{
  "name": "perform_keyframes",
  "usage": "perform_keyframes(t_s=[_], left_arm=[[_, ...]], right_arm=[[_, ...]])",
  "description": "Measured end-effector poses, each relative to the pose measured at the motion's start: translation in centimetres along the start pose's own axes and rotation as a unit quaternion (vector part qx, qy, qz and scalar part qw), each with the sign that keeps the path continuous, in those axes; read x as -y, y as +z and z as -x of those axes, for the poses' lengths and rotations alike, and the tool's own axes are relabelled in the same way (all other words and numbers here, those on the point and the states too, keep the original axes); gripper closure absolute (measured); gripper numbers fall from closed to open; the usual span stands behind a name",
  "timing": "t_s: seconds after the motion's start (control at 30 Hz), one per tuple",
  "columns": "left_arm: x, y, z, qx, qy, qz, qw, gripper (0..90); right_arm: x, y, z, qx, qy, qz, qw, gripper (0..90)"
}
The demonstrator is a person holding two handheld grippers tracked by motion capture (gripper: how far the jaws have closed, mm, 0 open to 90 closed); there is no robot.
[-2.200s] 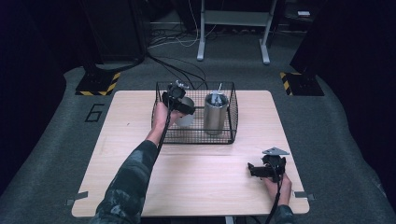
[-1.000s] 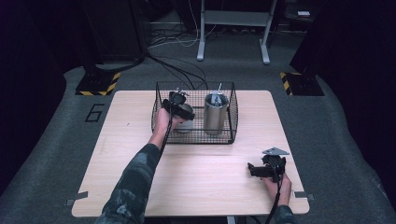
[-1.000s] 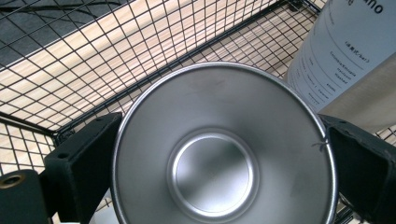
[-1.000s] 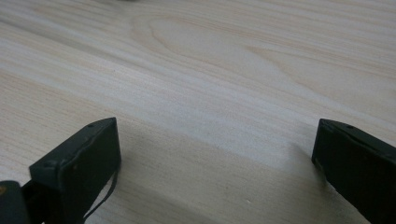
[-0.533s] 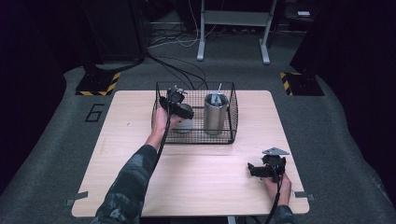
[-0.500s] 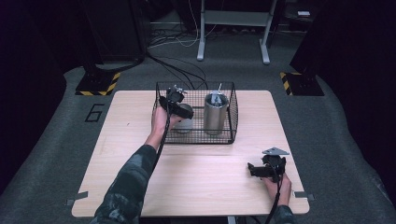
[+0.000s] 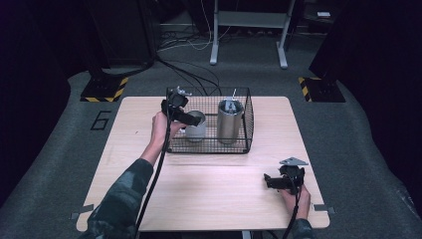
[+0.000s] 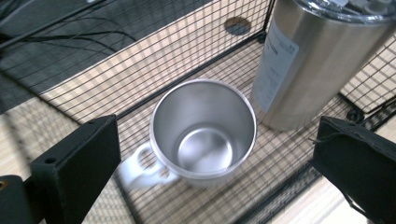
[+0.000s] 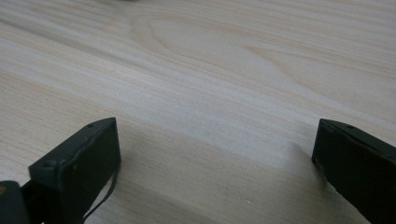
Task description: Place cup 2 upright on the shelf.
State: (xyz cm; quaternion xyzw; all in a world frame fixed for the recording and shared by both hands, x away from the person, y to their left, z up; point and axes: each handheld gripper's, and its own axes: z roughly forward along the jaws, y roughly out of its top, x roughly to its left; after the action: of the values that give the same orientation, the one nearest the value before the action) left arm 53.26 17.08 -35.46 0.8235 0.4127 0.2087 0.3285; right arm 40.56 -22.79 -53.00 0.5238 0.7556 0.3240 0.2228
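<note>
- Right now the left gripper [image 7: 191, 119] hangs over the left half of the wire basket [image 7: 246, 130], which stands toward the far edge of the surface [image 7: 209, 194], about midway between its left and right edges.
- Its jaws are spread wide and pinch nothing; in the left gripper view the mug [image 8: 204, 133] sits between them and below, apart from both.
- The mug stands upright on the basket floor, mouth up and empty, so its long axis runs vertical, roughly along the gripper's line of sight.
- Its white handle [image 8: 142, 165] points toward the jaw at the left of that view, on the side away from the tumbler [image 8: 310, 63].
- The tumbler stands just beside the mug in the basket's right half; I cannot tell whether they touch.
- The right gripper [image 7: 279, 181] rests near the surface's near right corner, jaws spread over bare wood, well apart from the basket.
- Judging by this, the left gripper is much the nearer, and a straight descent would bring its jaws down either side of the mug.
</note>
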Motion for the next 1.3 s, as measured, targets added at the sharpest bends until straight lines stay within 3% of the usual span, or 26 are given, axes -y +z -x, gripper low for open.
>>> perform_keyframes(t_s=[0.3,0.67,0.9,1.03,1.17,1.3], left_arm=[[1.7,-4.5,-0.3,-0.007,0.009,0.016,0.9998,0.8],[5.7,-8.6,-0.2,-0.015,0.021,0.034,0.9991,0.7],[9.5,-9.6,-0.7,-0.023,0.016,0.028,0.9992,0.8],[11.9,-9.8,-1.0,-0.030,-0.005,0.034,0.9990,0.8],[14.5,-9.9,-1.4,-0.042,-0.011,0.026,0.9987,1.2],[17.2,-9.7,-2.0,-0.049,-0.030,0.017,0.9982,1.1]], right_arm=[[0.0,0.0,0.0,0.001,0.001,0.000,1.0000,0.5],[0.0,0.0,0.0,0.001,0.001,0.000,1.0000,0.5],[0.0,0.0,0.0,0.001,0.001,0.000,1.0000,0.5],[0.0,0.0,0.0,0.001,0.001,0.000,1.0000,0.5],[0.0,0.0,0.0,0.001,0.001,0.000,1.0000,0.5],[0.0,0.0,0.0,0.001,0.001,0.000,1.0000,0.5]])
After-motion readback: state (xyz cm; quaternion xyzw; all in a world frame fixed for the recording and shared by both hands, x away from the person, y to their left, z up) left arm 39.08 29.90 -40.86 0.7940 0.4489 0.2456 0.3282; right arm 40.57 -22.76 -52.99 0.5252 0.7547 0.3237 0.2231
